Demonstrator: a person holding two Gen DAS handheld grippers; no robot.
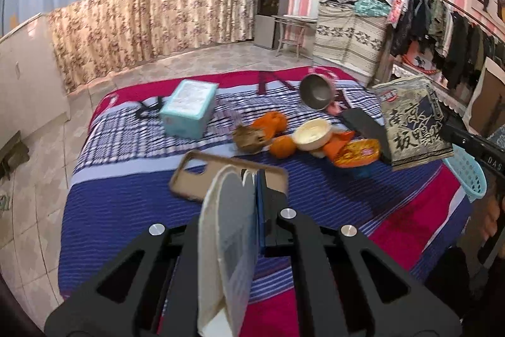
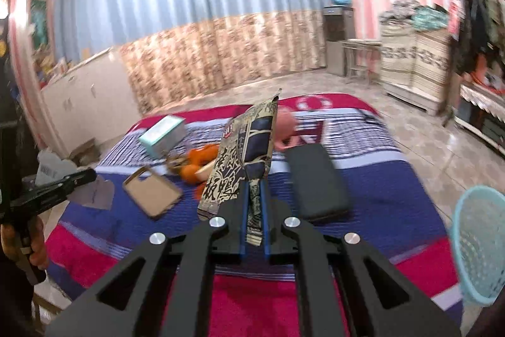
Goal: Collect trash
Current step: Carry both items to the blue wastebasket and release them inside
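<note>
My left gripper [image 1: 249,182] is shut on a flat white and grey wrapper [image 1: 227,229] that stands on edge between its fingers. From the right wrist view that left gripper [image 2: 68,180] shows at the far left with the wrapper [image 2: 93,193] in it. My right gripper [image 2: 253,188] is shut on a beige and black printed snack bag [image 2: 246,153], held upright above the bed. The same bag [image 1: 413,122] hangs at the right of the left wrist view. A light blue mesh basket [image 2: 479,242] stands off the bed's right side.
On the striped blanket [image 1: 126,210] lie a tan phone case [image 1: 202,176], a teal box [image 1: 189,108], orange peel [image 1: 271,122], an orange [image 1: 282,146], a white bowl [image 1: 312,133], an orange packet [image 1: 356,152], a black case [image 1: 366,128] and a pink mug [image 1: 315,90].
</note>
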